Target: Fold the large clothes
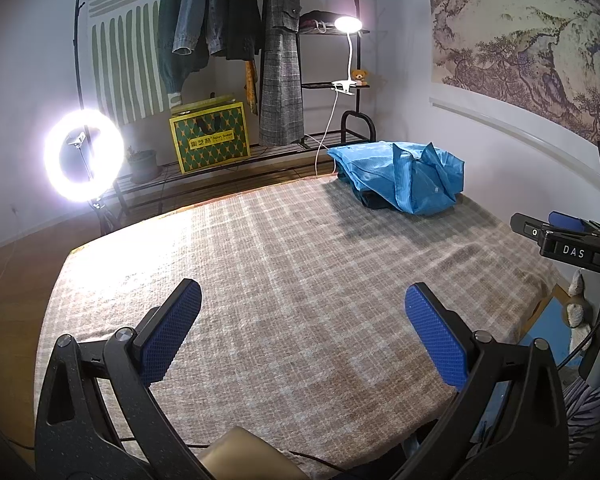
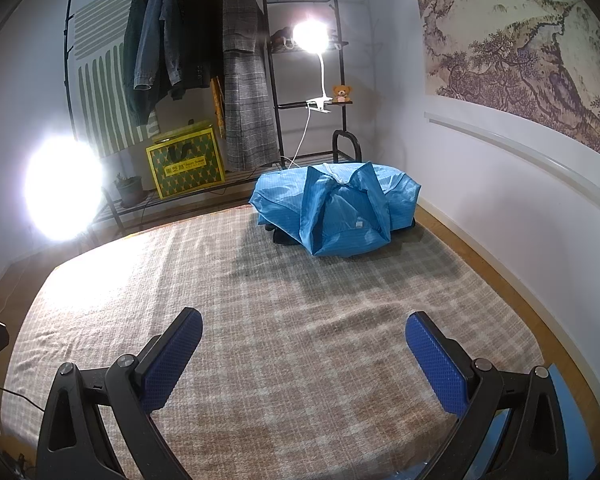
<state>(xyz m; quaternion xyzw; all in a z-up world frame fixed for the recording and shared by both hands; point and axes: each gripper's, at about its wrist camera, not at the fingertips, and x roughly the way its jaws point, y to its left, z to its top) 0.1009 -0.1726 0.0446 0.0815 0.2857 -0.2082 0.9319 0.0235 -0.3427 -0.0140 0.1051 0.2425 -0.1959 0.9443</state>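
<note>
A blue garment (image 1: 402, 174) (image 2: 338, 206) lies folded in a bundle at the far side of the plaid-covered bed (image 1: 284, 272) (image 2: 284, 312), on top of a dark item that peeks out underneath. My left gripper (image 1: 303, 300) hovers open over the near part of the bed, far from the garment, with nothing between its blue pads. My right gripper (image 2: 304, 330) is likewise open and empty above the near bed surface. Part of the right gripper's body (image 1: 568, 240) shows at the right edge of the left wrist view.
Beyond the bed stands a black clothes rack (image 1: 228, 20) (image 2: 204, 40) with hanging coats, a yellow-green box (image 1: 210, 138) (image 2: 186, 164), a potted plant (image 1: 142, 164), and a clip lamp (image 1: 348, 24) (image 2: 310, 36). A bright ring light (image 1: 84, 156) (image 2: 62, 188) stands left. A wall runs along the right.
</note>
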